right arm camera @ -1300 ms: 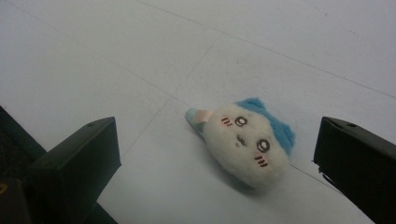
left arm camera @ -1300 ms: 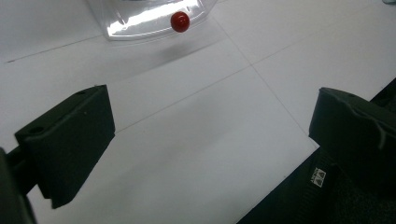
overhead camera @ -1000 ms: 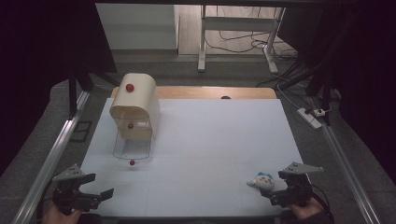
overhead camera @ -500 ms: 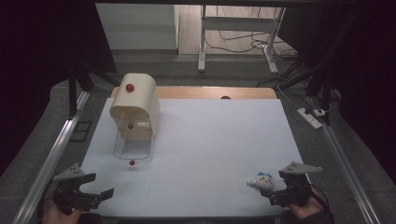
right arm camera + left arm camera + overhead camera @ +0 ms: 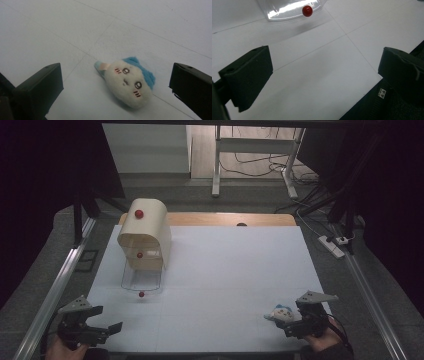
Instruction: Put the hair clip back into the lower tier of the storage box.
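A small plush toy with a cream face and blue hair lies on the white table near the front right corner, also seen in the high view. My right gripper sits just behind it, open, its jaws spread wide on both sides of the toy without touching it. A cream bread-bin-like box with red knobs stands at the back left, and its clear lid hangs open with a red knob. My left gripper rests open at the front left corner, holding nothing.
A wooden strip runs along the table's far edge. Metal rails flank the table on both sides. A power strip lies on the floor to the right. Desk legs and cables stand beyond the table.
My right gripper has crept slightly closer to the plush toy. The left gripper has barely shifted.
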`<action>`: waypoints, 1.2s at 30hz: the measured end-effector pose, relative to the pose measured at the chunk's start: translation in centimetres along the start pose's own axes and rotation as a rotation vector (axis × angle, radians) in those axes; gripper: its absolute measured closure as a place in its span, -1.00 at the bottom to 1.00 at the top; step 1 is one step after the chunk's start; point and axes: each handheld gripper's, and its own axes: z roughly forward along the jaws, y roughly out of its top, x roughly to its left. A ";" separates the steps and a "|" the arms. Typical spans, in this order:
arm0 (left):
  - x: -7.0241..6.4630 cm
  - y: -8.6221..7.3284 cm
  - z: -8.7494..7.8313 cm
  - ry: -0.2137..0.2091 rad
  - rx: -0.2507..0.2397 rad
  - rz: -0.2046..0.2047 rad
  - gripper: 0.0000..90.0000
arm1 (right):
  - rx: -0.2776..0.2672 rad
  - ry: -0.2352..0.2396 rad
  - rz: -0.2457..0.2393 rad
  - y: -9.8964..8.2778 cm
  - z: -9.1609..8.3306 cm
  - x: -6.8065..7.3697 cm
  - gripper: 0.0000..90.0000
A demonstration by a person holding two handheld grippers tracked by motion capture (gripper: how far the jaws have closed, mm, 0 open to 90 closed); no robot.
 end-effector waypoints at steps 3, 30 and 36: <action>0.0 0.0 0.0 0.000 0.003 0.001 -1.00 | -0.004 -0.010 0.000 0.1 0.2 -0.1 -1.00; 0.0 0.1 0.2 0.000 0.014 0.001 -1.00 | 0.163 -0.046 -0.086 1.0 3.5 -1.4 -1.00; 0.0 0.2 0.2 -0.001 0.016 0.002 -1.00 | 0.207 -0.052 -0.110 0.9 4.6 -1.6 -1.00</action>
